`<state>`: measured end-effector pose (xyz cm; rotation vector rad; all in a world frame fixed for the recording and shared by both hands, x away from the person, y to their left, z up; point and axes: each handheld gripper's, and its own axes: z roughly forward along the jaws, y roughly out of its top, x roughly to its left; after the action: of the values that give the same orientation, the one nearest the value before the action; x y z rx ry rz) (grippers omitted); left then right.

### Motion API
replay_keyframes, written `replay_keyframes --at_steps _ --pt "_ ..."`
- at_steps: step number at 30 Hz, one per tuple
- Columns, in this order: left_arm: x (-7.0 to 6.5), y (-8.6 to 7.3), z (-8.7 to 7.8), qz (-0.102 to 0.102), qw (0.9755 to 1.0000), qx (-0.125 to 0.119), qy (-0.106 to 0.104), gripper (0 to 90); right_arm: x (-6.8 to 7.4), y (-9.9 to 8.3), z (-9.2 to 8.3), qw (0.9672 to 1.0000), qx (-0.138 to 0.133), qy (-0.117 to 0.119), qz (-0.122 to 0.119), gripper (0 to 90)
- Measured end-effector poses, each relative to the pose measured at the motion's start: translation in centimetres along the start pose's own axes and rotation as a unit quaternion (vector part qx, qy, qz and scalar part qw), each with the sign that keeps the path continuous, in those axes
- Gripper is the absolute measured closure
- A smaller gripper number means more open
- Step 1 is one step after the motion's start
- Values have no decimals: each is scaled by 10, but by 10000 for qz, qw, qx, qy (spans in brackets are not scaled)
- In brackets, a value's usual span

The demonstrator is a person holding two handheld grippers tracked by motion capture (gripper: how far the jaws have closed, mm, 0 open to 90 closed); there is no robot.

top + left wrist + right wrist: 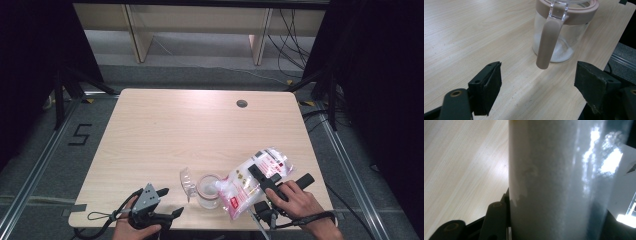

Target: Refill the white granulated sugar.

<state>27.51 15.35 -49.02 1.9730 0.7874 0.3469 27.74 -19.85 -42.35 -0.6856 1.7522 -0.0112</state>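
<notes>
Right tongs [260, 175] grip bag [250, 185] of white grains, tilted over jar [209, 191]; grains in jar bottom. Left tongs [167, 200] gape empty.

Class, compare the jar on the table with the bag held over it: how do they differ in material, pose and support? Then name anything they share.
1. The jar is rigid clear glass with a pink rim; the bag is soft plastic with red print.
2. The jar stands upright; the bag is tilted, its lower end at the jar's mouth.
3. The jar rests on the table; the bag is gripped by the right gripper.

Both are see-through and hold white grains.
</notes>
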Motion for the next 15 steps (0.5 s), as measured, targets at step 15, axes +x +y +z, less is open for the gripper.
replay_keyframes --at_steps 15 --pt "0 0 0 35 10000 -32 -16 213 -2 -1 0 9999 -15 7 -159 571"
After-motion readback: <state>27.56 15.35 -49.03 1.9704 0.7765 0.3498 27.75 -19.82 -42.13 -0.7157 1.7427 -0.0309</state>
